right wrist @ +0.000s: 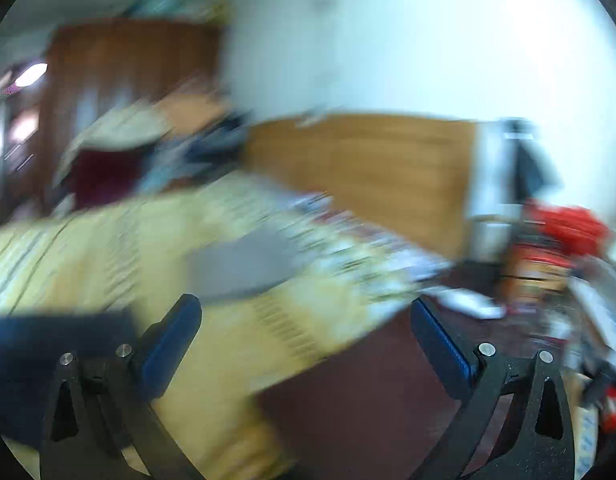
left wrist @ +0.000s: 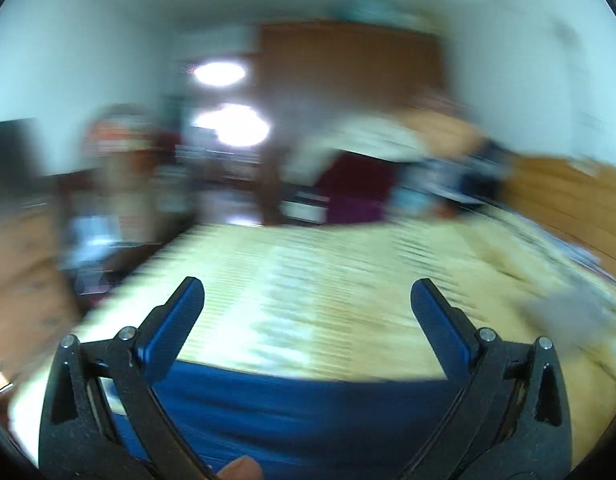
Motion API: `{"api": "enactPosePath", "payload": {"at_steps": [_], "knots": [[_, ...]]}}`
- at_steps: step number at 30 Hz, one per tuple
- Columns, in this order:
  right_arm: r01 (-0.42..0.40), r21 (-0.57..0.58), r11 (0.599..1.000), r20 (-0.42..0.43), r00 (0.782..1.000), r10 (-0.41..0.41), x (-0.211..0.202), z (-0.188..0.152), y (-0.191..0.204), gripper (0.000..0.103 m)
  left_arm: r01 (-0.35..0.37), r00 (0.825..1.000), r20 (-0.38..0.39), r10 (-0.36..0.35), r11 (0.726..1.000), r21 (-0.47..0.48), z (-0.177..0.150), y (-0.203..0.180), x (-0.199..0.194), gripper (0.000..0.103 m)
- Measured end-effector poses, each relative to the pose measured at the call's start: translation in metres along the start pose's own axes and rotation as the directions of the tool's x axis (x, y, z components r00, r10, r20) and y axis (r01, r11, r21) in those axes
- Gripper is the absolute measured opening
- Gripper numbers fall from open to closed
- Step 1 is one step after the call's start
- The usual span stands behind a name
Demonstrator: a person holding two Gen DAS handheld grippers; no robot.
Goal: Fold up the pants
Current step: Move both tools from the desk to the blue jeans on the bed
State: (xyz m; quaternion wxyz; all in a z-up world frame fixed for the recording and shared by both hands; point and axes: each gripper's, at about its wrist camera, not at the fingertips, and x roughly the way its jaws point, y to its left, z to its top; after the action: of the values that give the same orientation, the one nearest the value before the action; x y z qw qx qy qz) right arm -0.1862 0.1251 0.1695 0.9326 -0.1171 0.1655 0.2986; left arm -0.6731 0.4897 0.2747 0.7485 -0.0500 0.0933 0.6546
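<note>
Both wrist feeds heavily motion-blurred. I read the dark blue fabric pants (left wrist: 308, 420) lying flat on the yellow striped woven bed mat (left wrist: 308, 280), at the mat's near edge, directly under my left gripper (left wrist: 308, 300). In the right wrist view the pants (right wrist: 59, 360) show as a dark blue patch on the near left part of the mat (right wrist: 107, 260).

Left gripper: fingers spread wide, nothing between them, above the pants' far edge. Right gripper (right wrist: 306, 316): fingers also spread wide, holding nothing, over the mat's near right corner and the dark reddish floor (right wrist: 368, 400).

A grey folded cloth (right wrist: 243, 264) lies on the mat, farther in than the pants. A wooden headboard (right wrist: 368, 176) stands past the mat's far right side. A tall brown wooden wardrobe (left wrist: 348, 92) stands beyond the mat. Contents of any containers too blurred to tell.
</note>
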Motion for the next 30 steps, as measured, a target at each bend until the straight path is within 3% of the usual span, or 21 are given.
{"api": "enactPosePath", "payload": {"at_steps": [2, 3, 5, 7, 9, 10, 11, 12, 13, 14, 15, 17, 19, 21, 23, 27, 30], "knots": [[-0.126, -0.074, 0.989, -0.041, 0.991, 0.123, 0.008, 0.006, 0.067, 0.103, -0.196, 0.980, -0.027, 0.195, 0.980, -0.028, -0.010, 0.069, 0.030, 0.103], [-0.185, -0.104, 0.977, -0.073, 0.981, 0.178, 0.018, 0.005, 0.090, 0.103, -0.294, 0.956, -0.047, 0.291, 0.954, -0.064, -0.026, 0.103, 0.061, 0.103], [-0.296, -0.145, 0.944, -0.085, 0.955, 0.286, 0.011, 0.012, 0.151, 0.103, -0.454, 0.891, -0.021, 0.454, 0.884, -0.110, -0.024, 0.156, 0.066, 0.103], [-0.383, -0.186, 0.905, -0.076, 0.924, 0.375, -0.003, 0.026, 0.217, 0.103, -0.552, 0.824, 0.032, 0.566, 0.814, -0.184, -0.018, 0.211, 0.061, 0.103], [-0.469, -0.224, 0.855, -0.052, 0.881, 0.470, -0.031, 0.045, 0.294, 0.103, -0.592, 0.789, 0.065, 0.611, 0.784, -0.185, -0.024, 0.232, 0.074, 0.103], [-0.508, -0.234, 0.829, -0.043, 0.857, 0.513, -0.038, 0.052, 0.320, 0.103, -0.584, 0.799, 0.068, 0.597, 0.799, -0.146, -0.031, 0.237, 0.090, 0.103], [-0.554, -0.239, 0.798, -0.032, 0.826, 0.563, -0.042, 0.058, 0.349, 0.103, -0.545, 0.834, 0.040, 0.550, 0.834, -0.091, -0.044, 0.232, 0.112, 0.103], [-0.585, -0.245, 0.773, -0.023, 0.801, 0.599, -0.048, 0.062, 0.370, 0.103, -0.468, 0.884, -0.027, 0.467, 0.883, -0.036, -0.060, 0.226, 0.138, 0.103], [-0.599, -0.270, 0.754, -0.022, 0.786, 0.617, -0.054, 0.064, 0.400, 0.103, -0.388, 0.916, -0.105, 0.386, 0.921, 0.000, -0.075, 0.217, 0.169, 0.103], [-0.598, -0.306, 0.741, -0.047, 0.787, 0.615, -0.051, 0.060, 0.423, 0.103, -0.298, 0.935, -0.192, 0.297, 0.954, 0.024, -0.096, 0.207, 0.195, 0.103], [-0.610, -0.351, 0.711, -0.127, 0.783, 0.609, -0.048, 0.052, 0.457, 0.103, -0.189, 0.935, -0.298, 0.191, 0.981, 0.037, -0.124, 0.194, 0.225, 0.103], [-0.689, -0.351, 0.635, -0.256, 0.722, 0.642, -0.040, 0.028, 0.500, 0.103, -0.029, 0.883, -0.467, 0.052, 0.998, 0.055, -0.180, 0.175, 0.272, 0.103], [-0.767, -0.305, 0.565, -0.342, 0.642, 0.686, -0.040, 0.003, 0.531, 0.103, 0.091, 0.802, -0.594, -0.063, 0.996, 0.017, -0.240, 0.151, 0.310, 0.103], [-0.793, -0.301, 0.529, -0.396, 0.609, 0.687, -0.042, -0.024, 0.543, 0.103, 0.168, 0.711, -0.685, -0.156, 0.984, -0.049, -0.286, 0.134, 0.341, 0.103], [-0.805, -0.316, 0.502, -0.451, 0.593, 0.668, -0.038, -0.052, 0.560, 0.103, 0.211, 0.665, -0.721, -0.193, 0.975, -0.067, -0.316, 0.111, 0.367, 0.103], [-0.833, -0.321, 0.450, -0.520, 0.553, 0.651, -0.023, -0.086, 0.565, 0.103, 0.269, 0.586, -0.746, -0.317, 0.944, -0.190, -0.336, 0.068, 0.419, 0.101], [-0.837, -0.332, 0.436, -0.542, 0.547, 0.638, -0.001, -0.099, 0.568, 0.103, 0.274, 0.548, -0.752, -0.366, 0.928, -0.252, -0.346, 0.044, 0.450, 0.096]]}}
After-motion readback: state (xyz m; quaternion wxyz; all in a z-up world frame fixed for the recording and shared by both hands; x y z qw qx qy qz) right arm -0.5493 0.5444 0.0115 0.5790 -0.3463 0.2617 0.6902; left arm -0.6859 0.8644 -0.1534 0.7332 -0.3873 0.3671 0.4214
